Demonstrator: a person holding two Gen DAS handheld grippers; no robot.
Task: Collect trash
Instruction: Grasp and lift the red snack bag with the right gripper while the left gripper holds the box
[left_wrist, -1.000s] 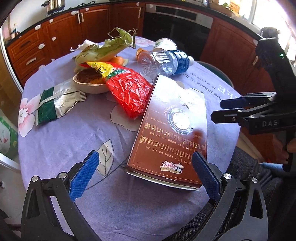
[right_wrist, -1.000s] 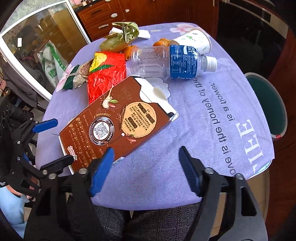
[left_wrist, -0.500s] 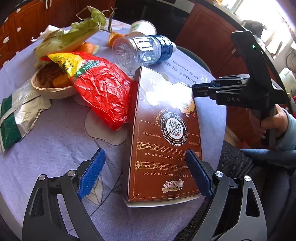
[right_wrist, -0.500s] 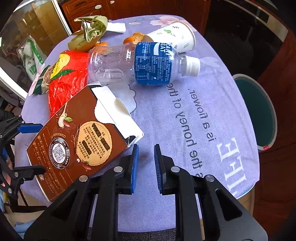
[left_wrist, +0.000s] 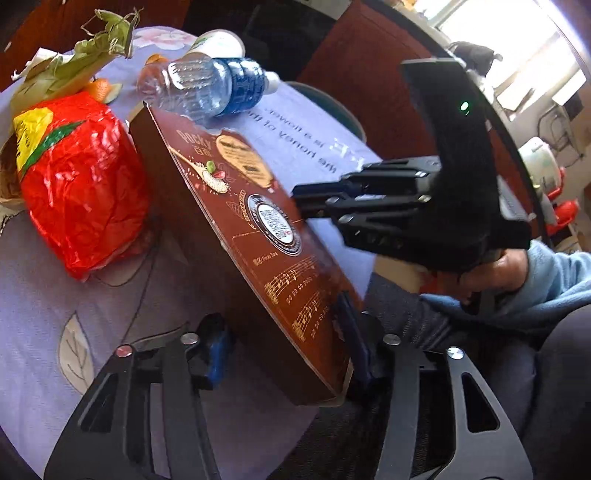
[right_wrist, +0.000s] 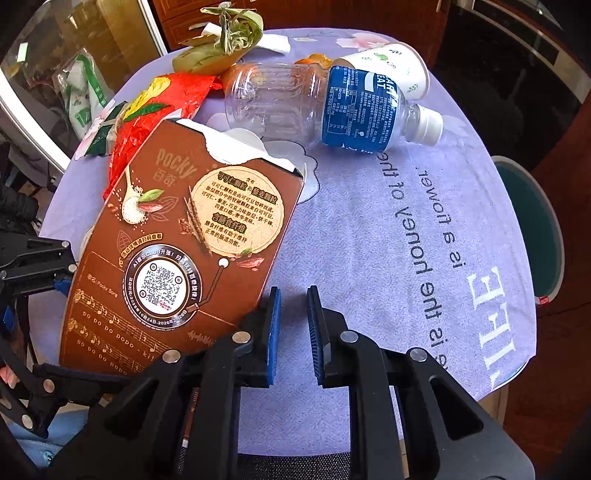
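A flat brown Pocky box (left_wrist: 255, 236) is tilted up on its edge off the purple tablecloth (left_wrist: 44, 302). My left gripper (left_wrist: 284, 347) is shut on the box's near end, one blue pad on each face. The box also shows in the right wrist view (right_wrist: 177, 240), its torn flap pointing away. My right gripper (right_wrist: 293, 328) is nearly closed with a narrow gap and holds nothing; its left finger (right_wrist: 273, 325) is beside the box's right edge. In the left wrist view the right gripper (left_wrist: 306, 199) reaches the box's upper face.
A red snack bag (left_wrist: 81, 184), a clear plastic bottle with a blue label (right_wrist: 325, 103), a paper cup (right_wrist: 391, 66), corn husks (right_wrist: 221, 51) and a green-white wrapper (right_wrist: 99, 136) lie on the round table. A teal stool (right_wrist: 532, 229) stands at its right.
My left gripper has closed on the box and tipped it up off the table. My right gripper, closed to a narrow gap half a second ago, has moved in beside the box.
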